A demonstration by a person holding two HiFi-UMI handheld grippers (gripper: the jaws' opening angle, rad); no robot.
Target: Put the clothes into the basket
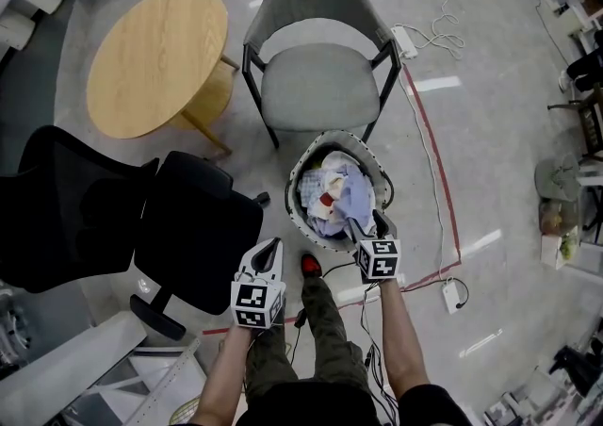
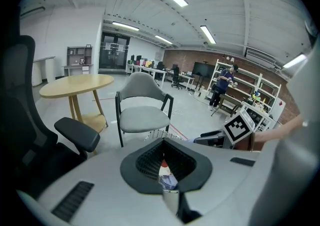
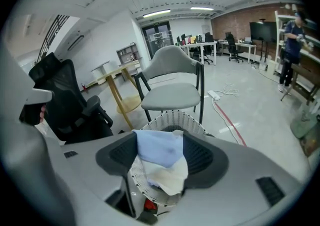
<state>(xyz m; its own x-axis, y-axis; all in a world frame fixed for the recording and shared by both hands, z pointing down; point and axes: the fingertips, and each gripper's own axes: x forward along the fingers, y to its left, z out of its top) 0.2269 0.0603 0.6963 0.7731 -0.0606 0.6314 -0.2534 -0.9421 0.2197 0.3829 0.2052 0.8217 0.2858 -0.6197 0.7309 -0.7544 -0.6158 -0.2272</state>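
A white mesh basket [image 1: 294,190] stands on the floor in front of the grey chair, heaped with clothes [image 1: 332,190] in white, blue and red. My right gripper [image 1: 367,220] hangs over the basket's near rim [image 3: 172,116], jaws wide apart. A light blue cloth [image 3: 157,147] lies between them on top of a cream one, and the pads do not press it. My left gripper [image 1: 274,243] hovers left of the basket, its fingers closed to a point with nothing in them. In the left gripper view the basket [image 2: 157,134] shows just past the jaws [image 2: 162,142].
The grey chair [image 1: 316,85] stands just behind the basket, with a round wooden table [image 1: 155,57] to its left. A black office chair [image 1: 188,226] is close on my left. A red shoe [image 1: 311,267] sits by the basket. Cables and a power strip [image 1: 407,40] lie on the right.
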